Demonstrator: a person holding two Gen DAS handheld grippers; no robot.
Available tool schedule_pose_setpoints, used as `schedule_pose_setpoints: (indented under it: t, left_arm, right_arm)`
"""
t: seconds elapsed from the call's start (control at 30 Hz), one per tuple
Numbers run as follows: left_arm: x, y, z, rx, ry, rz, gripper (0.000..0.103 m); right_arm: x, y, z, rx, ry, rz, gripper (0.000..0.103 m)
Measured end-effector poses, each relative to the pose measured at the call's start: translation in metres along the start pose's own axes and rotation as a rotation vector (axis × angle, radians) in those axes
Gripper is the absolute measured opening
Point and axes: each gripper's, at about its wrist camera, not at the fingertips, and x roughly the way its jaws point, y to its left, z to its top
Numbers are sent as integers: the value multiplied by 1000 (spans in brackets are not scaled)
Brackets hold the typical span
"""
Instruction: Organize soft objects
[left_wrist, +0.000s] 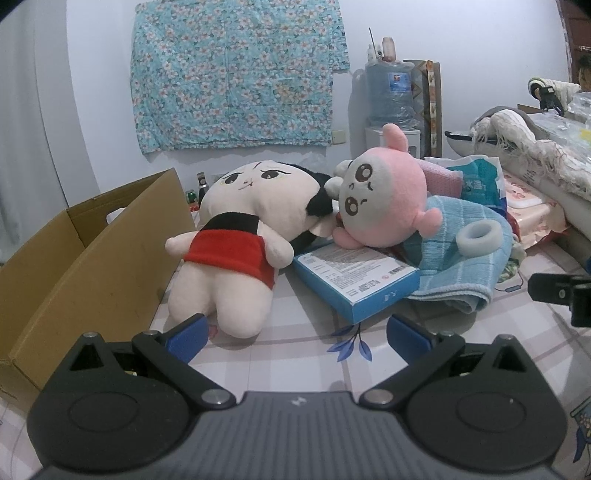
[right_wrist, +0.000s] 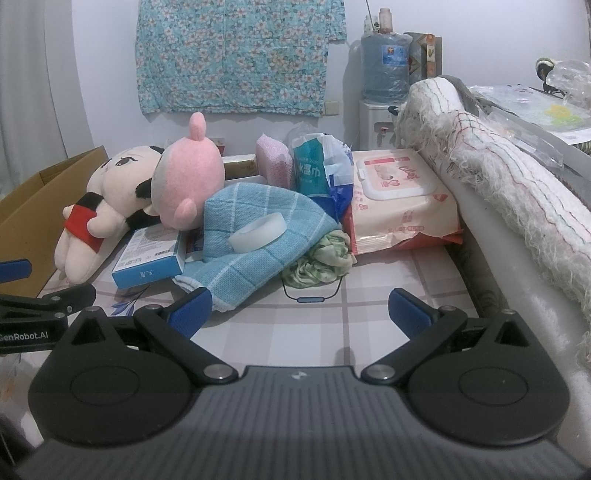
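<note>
Cardboard box (left_wrist: 74, 254) stands open at the far left, and it looks like the likely place for the soft things. Just beside it lies the doll in the red shirt (left_wrist: 229, 251), on its back on the checked cloth, head touching the pink plush (left_wrist: 384, 199). The doll looks light and very soft, so it should squash under the pads; I judge the narrow waist or a leg to be the best place to hold, because the big round head may slip out. The pink plush leans partly on a blue carton (left_wrist: 354, 280), which is stiff and not part of the job. Further right, the blue towel (right_wrist: 258, 236) lies crumpled with a white ring (right_wrist: 258, 232) resting on top; this ring may roll off if the towel is lifted. Beside the towel is a green cloth (right_wrist: 321, 262), limp and easy to pinch anywhere. The left gripper (left_wrist: 295, 334) hovers low in front of the doll's legs, fingers spread wide, holding nothing. The right gripper (right_wrist: 301, 308) hovers near the towel's edge, equally wide apart and empty.
</note>
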Motion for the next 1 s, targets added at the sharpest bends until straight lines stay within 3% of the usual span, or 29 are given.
schedule_pose_setpoints:
  t: [1.0]
  left_arm:
    - [0,1,0,-6,6,-4,103]
  right_arm:
    - [1,1,0,0,13,10,102]
